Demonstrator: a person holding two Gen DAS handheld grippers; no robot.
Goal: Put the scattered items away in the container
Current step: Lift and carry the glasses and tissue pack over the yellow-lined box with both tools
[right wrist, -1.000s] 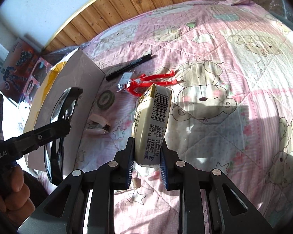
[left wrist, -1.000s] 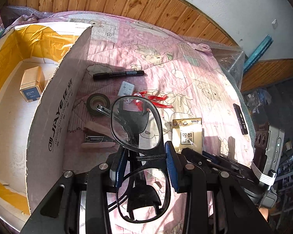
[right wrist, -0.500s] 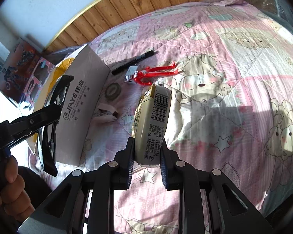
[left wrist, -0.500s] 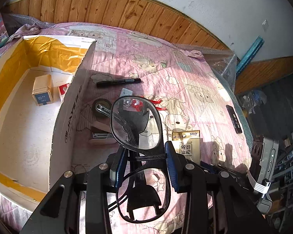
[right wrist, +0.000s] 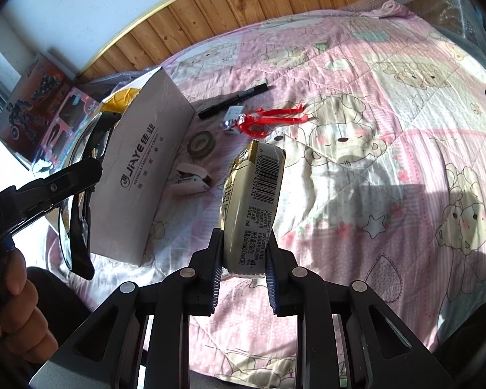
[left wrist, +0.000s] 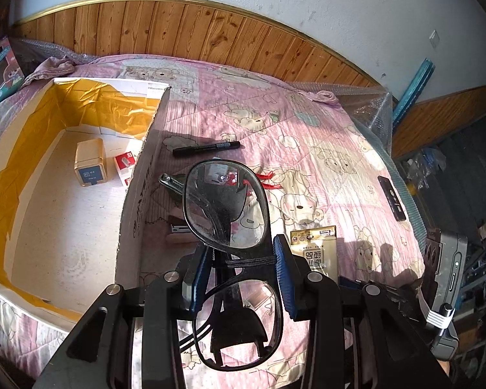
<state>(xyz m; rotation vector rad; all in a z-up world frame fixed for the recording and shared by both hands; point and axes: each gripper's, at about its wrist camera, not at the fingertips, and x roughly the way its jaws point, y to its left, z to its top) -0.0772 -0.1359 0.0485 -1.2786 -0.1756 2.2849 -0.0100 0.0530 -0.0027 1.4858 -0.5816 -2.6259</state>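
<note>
Gripping glasses point(left wrist: 225, 214) between left fingers point(left wrist: 196, 278) — right fingers point(right wrist: 214, 277) clamping tissue pack point(right wrist: 251, 207)

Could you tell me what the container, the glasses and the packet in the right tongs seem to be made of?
Container: white cardboard, matte, judging by its thin printed wall, with glossy yellow tape creased along the inside.
Glasses: black frame, probably plastic; clear lenses, dusty and reflective.
Packet: likely soft plastic film, slightly shiny, cream and gold, printed with a barcode, bulging between the right tongs.
</note>
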